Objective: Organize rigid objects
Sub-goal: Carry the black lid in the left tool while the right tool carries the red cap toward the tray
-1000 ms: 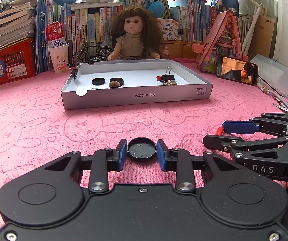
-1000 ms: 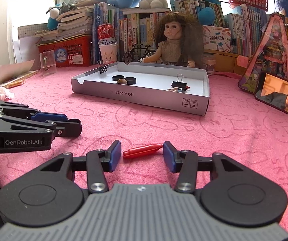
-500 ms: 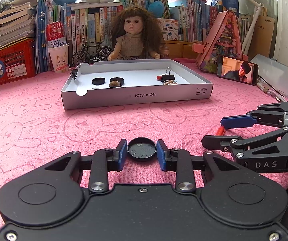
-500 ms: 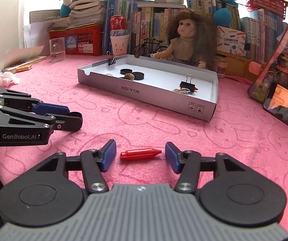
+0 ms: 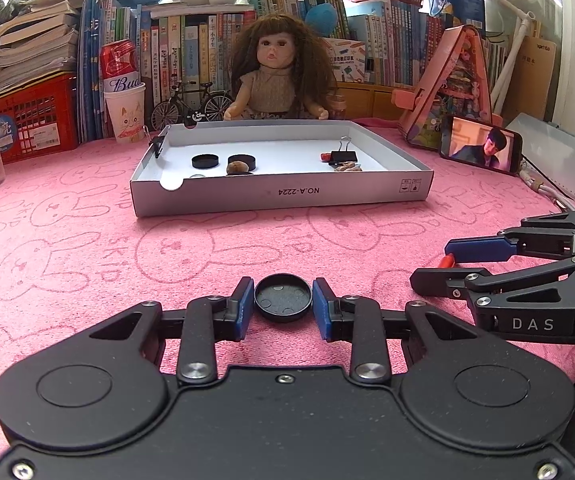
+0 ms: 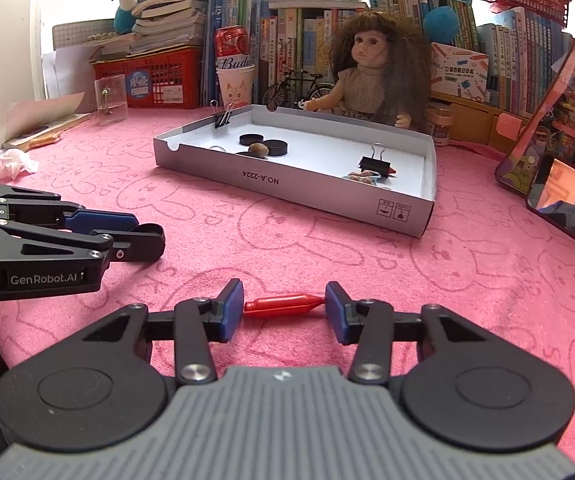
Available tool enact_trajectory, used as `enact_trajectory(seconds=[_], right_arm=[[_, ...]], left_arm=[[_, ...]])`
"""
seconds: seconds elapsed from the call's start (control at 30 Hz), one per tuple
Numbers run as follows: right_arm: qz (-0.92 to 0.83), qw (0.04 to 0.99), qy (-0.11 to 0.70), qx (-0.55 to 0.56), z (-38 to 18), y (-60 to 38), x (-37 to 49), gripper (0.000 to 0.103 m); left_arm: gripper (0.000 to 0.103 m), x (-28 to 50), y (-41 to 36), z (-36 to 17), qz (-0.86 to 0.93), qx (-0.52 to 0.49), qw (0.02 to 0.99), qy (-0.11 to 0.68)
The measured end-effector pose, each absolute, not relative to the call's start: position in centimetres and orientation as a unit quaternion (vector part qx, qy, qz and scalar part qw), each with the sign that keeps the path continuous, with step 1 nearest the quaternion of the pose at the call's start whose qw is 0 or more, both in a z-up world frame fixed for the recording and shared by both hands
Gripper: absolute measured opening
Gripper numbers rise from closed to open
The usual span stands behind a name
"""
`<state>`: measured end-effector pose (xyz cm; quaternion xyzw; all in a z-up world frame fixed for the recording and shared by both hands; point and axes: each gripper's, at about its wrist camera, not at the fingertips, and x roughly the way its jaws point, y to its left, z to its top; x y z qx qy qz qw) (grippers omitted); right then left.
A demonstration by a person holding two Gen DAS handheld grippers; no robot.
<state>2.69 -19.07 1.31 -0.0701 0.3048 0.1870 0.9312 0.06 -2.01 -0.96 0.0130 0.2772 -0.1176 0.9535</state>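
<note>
black cap [image 5: 283, 298]: round lid, open side up, sitting on the pink cloth [image 5: 87, 248] right between the left gripper [image 5: 283, 305] pads. They look like they're touching both sides, so I'd call it pinched.

red piece [image 6: 285, 303]: small pointy plastic thing lying crosswise in the right gripper [image 6: 284, 310], held end to end by the look of it.

grip tip: that lengthwise hold seems sketchy; lift slow and level or it'll pop out.

white tray [image 5: 283, 199]: well ahead, already holding black caps, a pebble and a binder clip [image 5: 343, 155].

drop tip: clear the front wall, then set the cap near the other caps [image 5: 223, 161].
</note>
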Motion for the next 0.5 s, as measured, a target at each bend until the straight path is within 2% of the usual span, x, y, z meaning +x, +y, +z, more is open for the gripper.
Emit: enact_trajectory(seconds=[0.5], right_arm=[[0.121, 0.949, 0.291, -0.014, 1.8, -20.0, 3.7, 0.050]], left_arm=[[0.030, 0.6, -2.0, -0.3, -0.109, 0.004, 0.957, 0.268]])
